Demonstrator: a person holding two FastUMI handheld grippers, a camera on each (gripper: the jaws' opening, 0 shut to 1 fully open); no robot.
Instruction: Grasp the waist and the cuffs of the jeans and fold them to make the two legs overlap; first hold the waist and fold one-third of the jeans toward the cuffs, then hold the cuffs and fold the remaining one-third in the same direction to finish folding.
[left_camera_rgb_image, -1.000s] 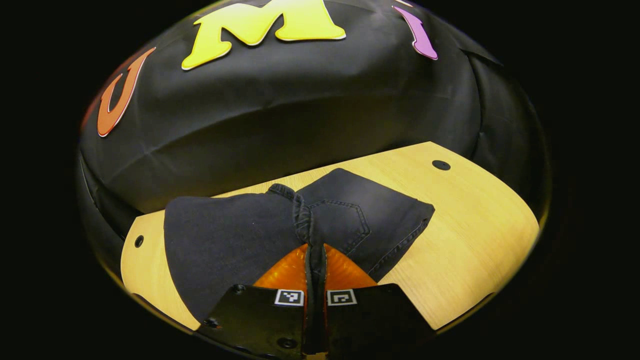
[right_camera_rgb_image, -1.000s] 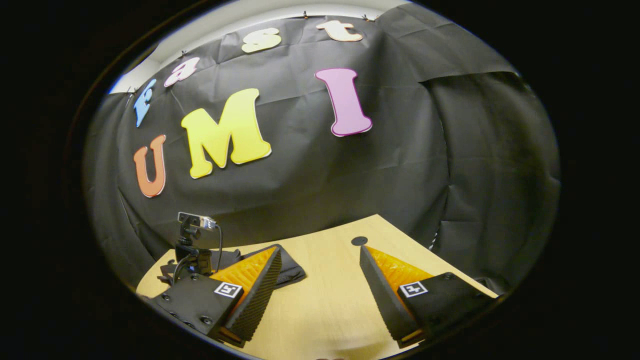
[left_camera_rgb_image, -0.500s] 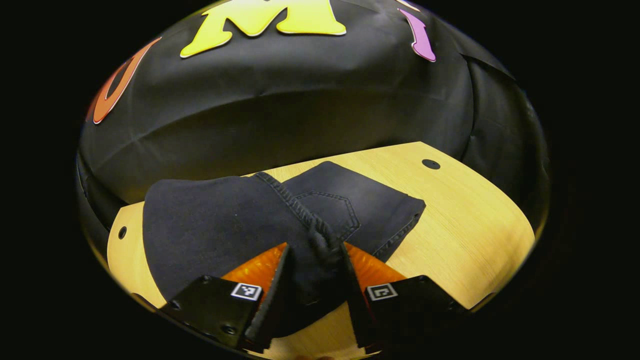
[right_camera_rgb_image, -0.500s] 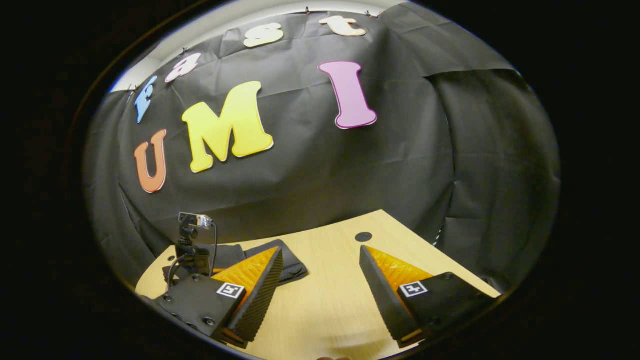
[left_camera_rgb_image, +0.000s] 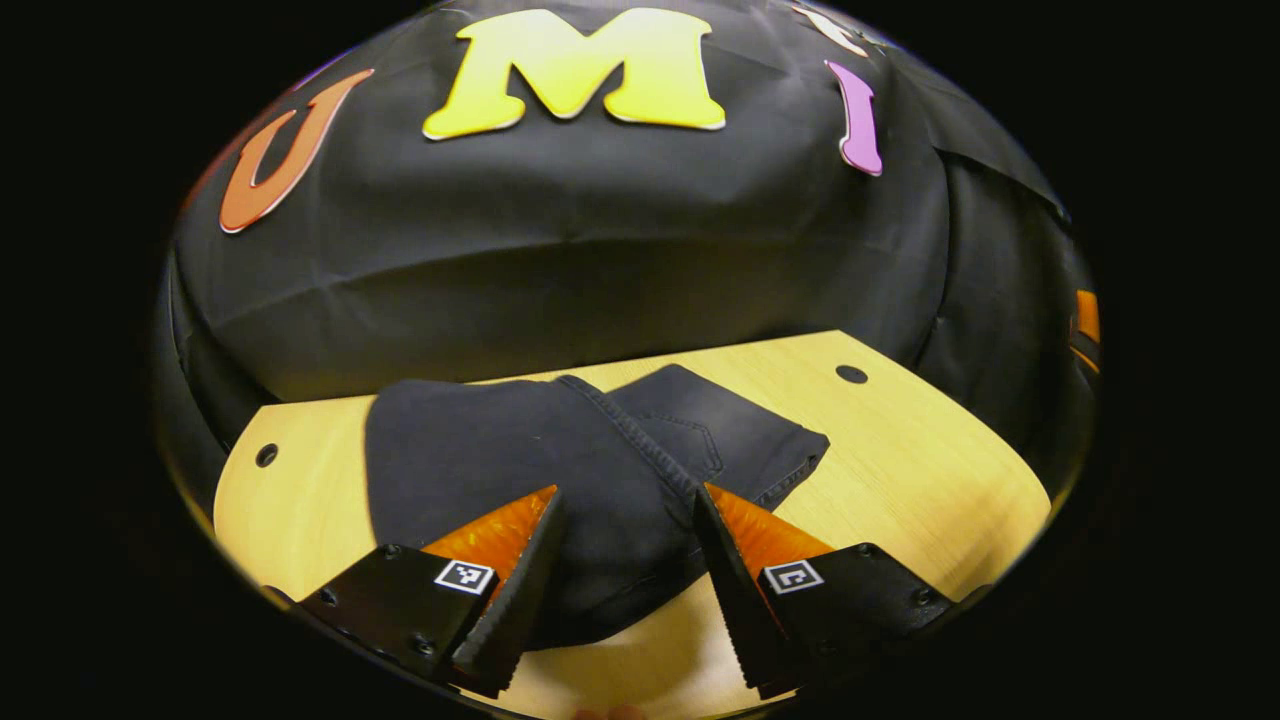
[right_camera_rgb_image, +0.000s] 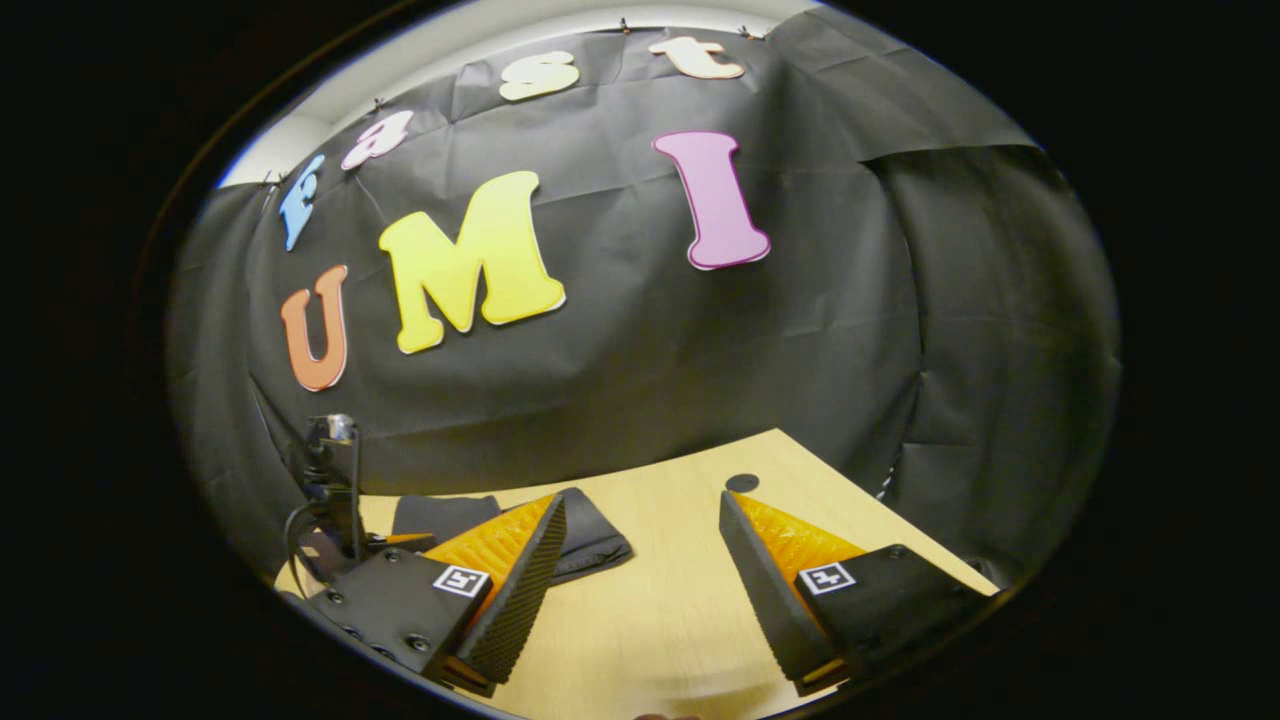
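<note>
Lying folded on the light wooden bench (left_camera_rgb_image: 930, 470), the dark jeans (left_camera_rgb_image: 560, 470) form a compact bundle in the middle of the left gripper view, just below the black cloth wall. A stitched seam runs diagonally across the bundle, and a back pocket (left_camera_rgb_image: 690, 445) shows on the layer to its right. The left tool (left_camera_rgb_image: 625, 555) stands wide at the bottom of that frame, its two fingers spread to either side of the bundle's near edge; neither finger presses on the fabric, and the cloth lies slack between them. A small dark hole (left_camera_rgb_image: 851, 374) marks the bench toward the upper right, another (left_camera_rgb_image: 266, 455) toward the left.

From the right gripper view, the right tool (right_camera_rgb_image: 640, 565) is also wide, with nothing between its fingers but bare bench (right_camera_rgb_image: 660, 600). The jeans (right_camera_rgb_image: 590, 540) sit in the lower left of that frame, partly hidden behind the right tool's left finger. Further left, the other handheld device (right_camera_rgb_image: 330, 480) rises near the bench edge with a cable looping from it.
</note>
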